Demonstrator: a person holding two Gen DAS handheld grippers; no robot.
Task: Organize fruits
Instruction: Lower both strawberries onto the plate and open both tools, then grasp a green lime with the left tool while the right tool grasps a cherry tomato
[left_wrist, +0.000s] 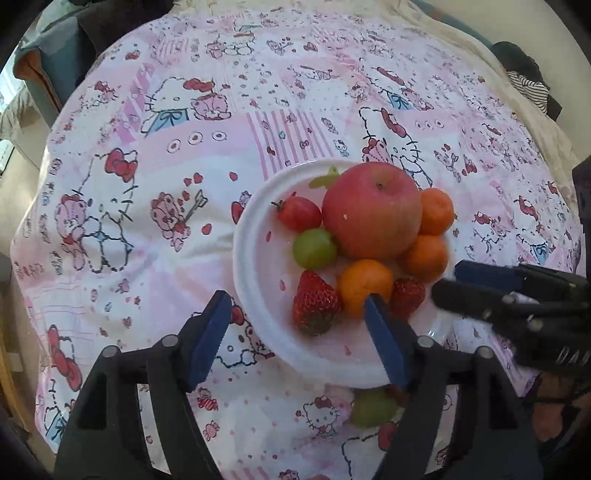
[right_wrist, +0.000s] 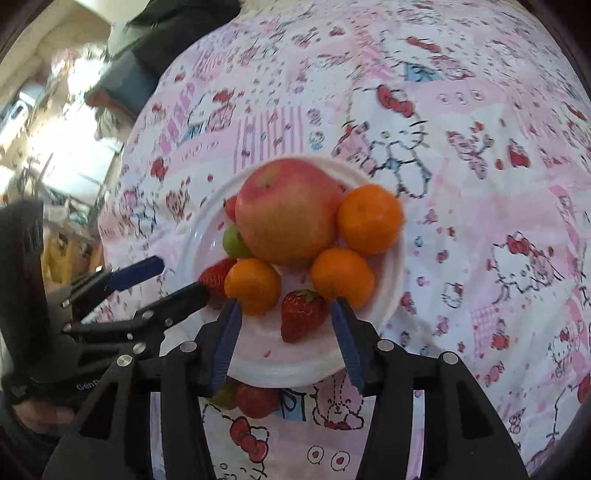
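Round white plastic plate (left_wrist: 258, 266), frame centre: large red apple (left_wrist: 373, 210), three oranges, strawberries, grape. Left claw (left_wrist: 299, 314) and right claw (right_wrist: 286, 310) both open, empty.

— We see a surface draped in a pink-and-white cartoon-cat printed cloth (left_wrist: 207, 122); whether it is a bed or a table we cannot tell.

— What do we find lying directly on that cloth?

— We find a round white plate (left_wrist: 258, 273) near the middle, loaded with fruit. Just off its near rim, we spot a green grape (left_wrist: 371, 408) and a small red fruit (right_wrist: 256, 400) side by side on the cloth, partly hidden.

— We note the cloth lies mostly smooth.
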